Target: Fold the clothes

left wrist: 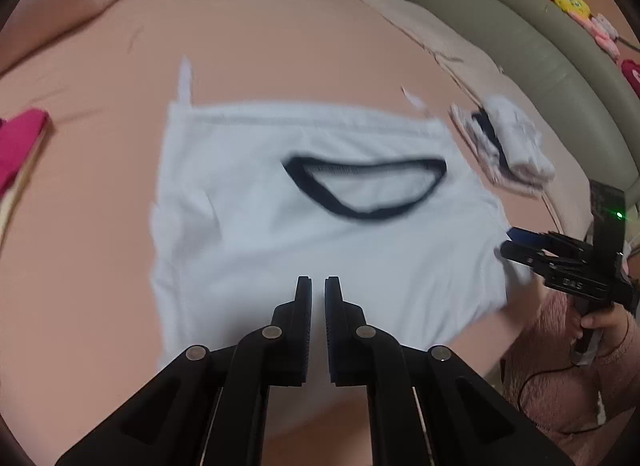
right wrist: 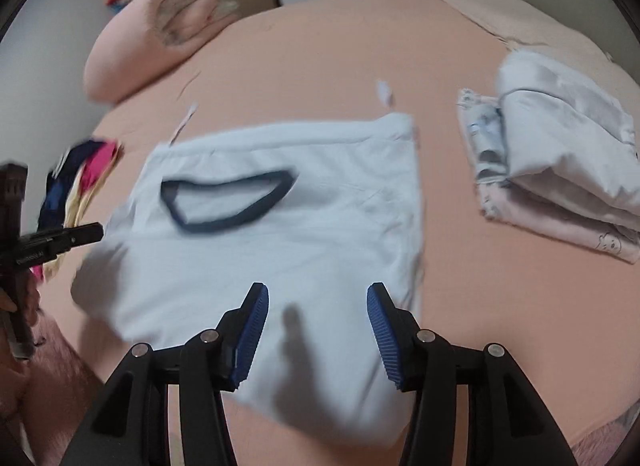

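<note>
Here, at the left edge of the right wrist view, we are seeing the left gripper [right wrist: 94,231] clenched and grasping nothing. In the middle, the white shirt [right wrist: 280,225] is lying on the pink bed [right wrist: 320,49]. Over its lower edge the right gripper [right wrist: 318,292] is standing released. At right, folded clothes [right wrist: 560,161] are resting.

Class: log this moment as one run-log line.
left hand-held gripper: shut, empty | right hand-held gripper: open above white shirt | folded pile: beside shirt

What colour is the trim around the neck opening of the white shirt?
Dark navy trim, clearest in the left wrist view.
</note>
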